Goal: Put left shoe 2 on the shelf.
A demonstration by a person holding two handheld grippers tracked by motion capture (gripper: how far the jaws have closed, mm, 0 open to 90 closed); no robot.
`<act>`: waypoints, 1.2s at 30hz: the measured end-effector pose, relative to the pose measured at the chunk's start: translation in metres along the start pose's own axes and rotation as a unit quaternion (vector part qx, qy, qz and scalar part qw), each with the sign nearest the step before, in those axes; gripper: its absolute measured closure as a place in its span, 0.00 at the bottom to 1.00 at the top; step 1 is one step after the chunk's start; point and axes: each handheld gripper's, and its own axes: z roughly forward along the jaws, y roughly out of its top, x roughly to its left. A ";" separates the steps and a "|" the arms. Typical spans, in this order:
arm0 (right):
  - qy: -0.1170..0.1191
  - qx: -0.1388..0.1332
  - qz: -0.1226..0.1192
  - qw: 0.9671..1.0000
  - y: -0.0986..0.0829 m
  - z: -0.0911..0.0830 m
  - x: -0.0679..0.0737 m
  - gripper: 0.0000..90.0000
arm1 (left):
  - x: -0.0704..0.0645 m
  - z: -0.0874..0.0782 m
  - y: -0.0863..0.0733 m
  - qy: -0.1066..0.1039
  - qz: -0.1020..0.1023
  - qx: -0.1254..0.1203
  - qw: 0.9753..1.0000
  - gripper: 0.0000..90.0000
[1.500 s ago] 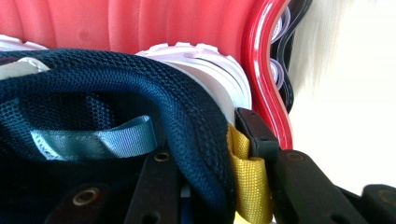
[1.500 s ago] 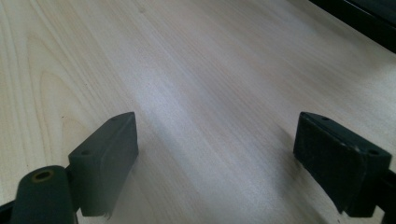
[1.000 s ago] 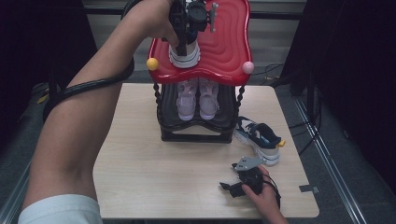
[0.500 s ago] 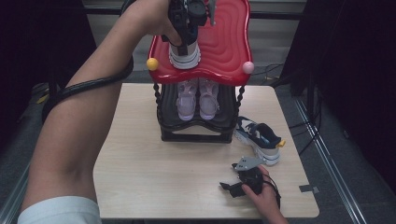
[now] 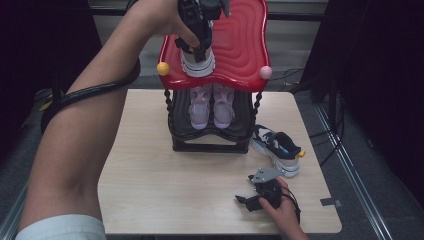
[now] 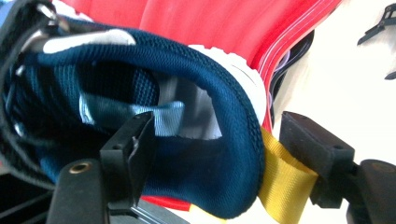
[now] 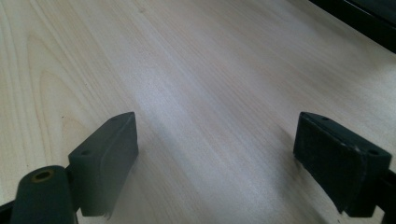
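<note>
change: left tongs [image 5: 199,39] and navy shoe [image 5: 198,62] barely shifted on red shelf [image 5: 240,45]; right tongs [image 5: 248,200] unmoved | left: jaws astride shoe's heel collar, one inside, one outside by yellow tab [image 6: 285,179], shoe near shelf's front edge | right: jaws wide, low over bare table [image 7: 196,84], second shoe [image 5: 277,147] beyond | pose: left arm stretched up and forward

Left tongs [image 5: 197,47] raised, right tongs [image 5: 250,200] gaping

Black hand-held gripper [image 5: 200,37] w/ black cable; pale blue short sleeve [image 5: 60,231].
</note>
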 end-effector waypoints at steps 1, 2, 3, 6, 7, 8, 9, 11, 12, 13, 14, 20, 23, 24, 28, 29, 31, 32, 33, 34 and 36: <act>0.000 0.000 0.000 1.000 0.000 0.000 0.000 0.15 | 0.000 0.000 0.000 0.000 0.000 0.000 1.000 0.29; 0.000 0.000 0.000 1.000 0.000 0.000 0.000 0.15 | 0.000 -0.002 -0.002 -0.006 -0.008 -0.002 1.000 0.29; 0.000 0.000 0.000 1.000 0.000 0.000 0.000 0.15 | 0.000 -0.003 -0.002 -0.008 -0.012 -0.004 1.000 0.29; 0.000 0.000 0.000 1.000 0.000 0.000 0.000 0.15 | -0.001 -0.004 -0.003 -0.015 -0.025 -0.007 1.000 0.28; 0.000 0.000 0.000 1.000 0.000 0.000 0.000 0.15 | -0.001 -0.007 -0.004 -0.017 -0.031 -0.007 0.999 0.28; 0.000 0.000 0.000 1.000 0.000 0.000 0.000 0.15 | 0.000 -0.008 -0.005 -0.018 -0.036 -0.008 0.999 0.27; 0.000 0.000 0.000 1.000 0.000 0.000 0.000 0.15 | -0.001 -0.009 -0.005 -0.020 -0.043 -0.009 0.999 0.27; 0.000 0.000 0.000 1.000 0.000 0.000 0.000 0.15 | 0.000 -0.010 -0.006 -0.022 -0.044 -0.009 0.999 0.26; 0.000 0.000 0.000 1.000 0.000 0.000 0.000 0.15 | 0.000 -0.012 -0.008 -0.026 -0.052 -0.010 0.998 0.26; 0.000 0.000 0.000 1.000 0.000 0.000 0.000 0.15 | 0.000 -0.012 -0.008 -0.026 -0.052 -0.010 0.998 0.26; 0.000 0.000 0.000 1.000 0.000 0.000 0.000 0.15 | 0.000 -0.013 -0.010 -0.028 -0.059 -0.009 0.998 0.25; 0.000 0.000 0.000 1.000 0.000 0.000 0.000 0.15 | 0.000 -0.014 -0.015 -0.032 -0.073 0.003 0.997 0.23; 0.000 0.000 0.000 1.000 0.000 0.000 0.000 0.15 | -0.001 -0.014 -0.018 -0.033 -0.073 0.011 0.997 0.23; 0.000 0.000 0.000 1.000 0.000 0.000 0.000 0.15 | -0.003 -0.015 -0.020 -0.036 -0.076 0.011 0.996 0.23; 0.000 0.000 0.000 1.000 0.000 0.000 0.000 0.15 | -0.005 -0.014 -0.024 -0.036 -0.078 0.015 0.996 0.23; 0.000 0.000 0.000 1.000 0.000 0.000 0.000 0.15 | -0.005 -0.014 -0.026 -0.037 -0.080 0.014 0.996 0.23; 0.000 0.000 0.000 1.000 0.000 0.000 0.000 0.15 | -0.006 -0.014 -0.027 -0.037 -0.082 0.014 0.996 0.23; 0.000 0.000 0.000 1.000 0.000 0.000 0.000 0.15 | -0.006 -0.015 -0.028 -0.037 -0.079 0.015 0.996 0.23; 0.000 0.000 0.000 1.000 0.000 0.000 0.000 0.15 | -0.007 -0.015 -0.030 -0.035 -0.081 0.014 0.996 0.24; 0.000 0.000 0.000 1.000 0.000 0.000 0.000 0.15 | -0.007 -0.014 -0.031 -0.039 -0.082 0.015 0.996 0.24; 0.000 0.000 0.000 1.000 0.000 0.000 0.000 0.15 | -0.008 -0.013 -0.034 -0.039 -0.084 0.017 0.996 0.24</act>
